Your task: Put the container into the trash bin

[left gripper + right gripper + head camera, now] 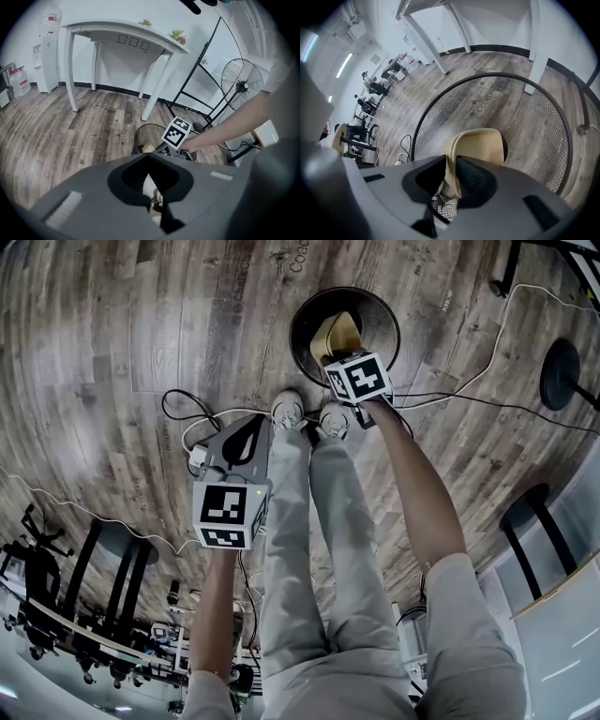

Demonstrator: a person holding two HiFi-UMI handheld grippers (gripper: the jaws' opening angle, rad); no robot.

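Right gripper view: right tool (451, 164) clamps the rim of the beige container (480, 145), mesh trash bin (525, 140) just beyond its tips; left tool (148, 156) closed, empty.

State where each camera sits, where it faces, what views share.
Head view: on the person's head, steeply down at wood-plank floor, legs, forearms, left gripper, right gripper.
Left gripper view: on it, across the floor toward a white table; own shut jaws, right forearm.
Right gripper view: on it, down into the black wire-mesh trash bin; jaws pinch the beige curved container.
Shared: all three show the bin.
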